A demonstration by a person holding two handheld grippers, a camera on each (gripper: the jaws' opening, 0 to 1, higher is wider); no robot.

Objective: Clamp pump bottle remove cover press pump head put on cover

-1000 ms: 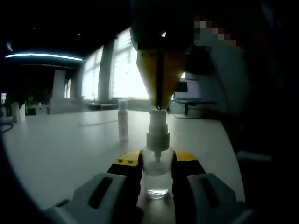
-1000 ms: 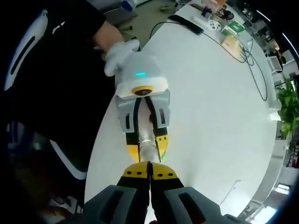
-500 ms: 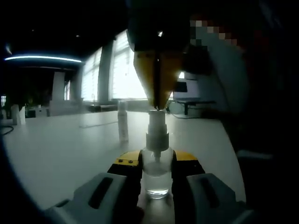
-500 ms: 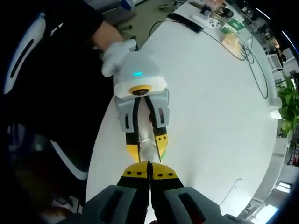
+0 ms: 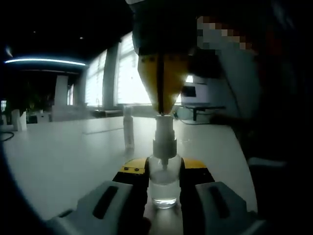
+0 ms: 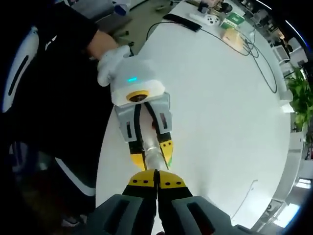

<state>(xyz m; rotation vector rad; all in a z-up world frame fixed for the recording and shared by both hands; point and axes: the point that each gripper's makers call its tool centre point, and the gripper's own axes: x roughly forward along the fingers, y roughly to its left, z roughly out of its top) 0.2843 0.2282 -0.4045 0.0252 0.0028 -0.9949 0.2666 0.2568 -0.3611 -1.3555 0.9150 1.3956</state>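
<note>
**Pump bottle clamped, second tool bearing on its head**

In the left gripper view, going left to right: the white table (image 5: 58, 156) runs back toward bright windows, and the cover (image 5: 128, 128) — a slim pale cylinder — stands upright on it, apart from the bottle and behind it to the left. At centre the left gripper (image 5: 164, 182) pinches the clear pump bottle (image 5: 163, 183) between its yellow-tipped jaws, the bottle upright with a little liquid in its base. The white pump head (image 5: 164, 128) rises above the jaws. The right gripper (image 5: 162, 111) comes down from the top of the view, its two yellow jaws pressed together with nothing between them, the tip touching the top of the pump head.

In the right gripper view, a person's dark sleeve (image 6: 49, 73) lies along the left edge. The left gripper (image 6: 151, 155) reaches in from above — its jaws clamped round the bottle (image 6: 153, 157) — over the table (image 6: 230, 112). The right gripper (image 6: 156, 178) rises from the bottom, jaws closed tight, just over the bottle's top. Cables and small items lie at the table's far end, too small to tell.
</note>
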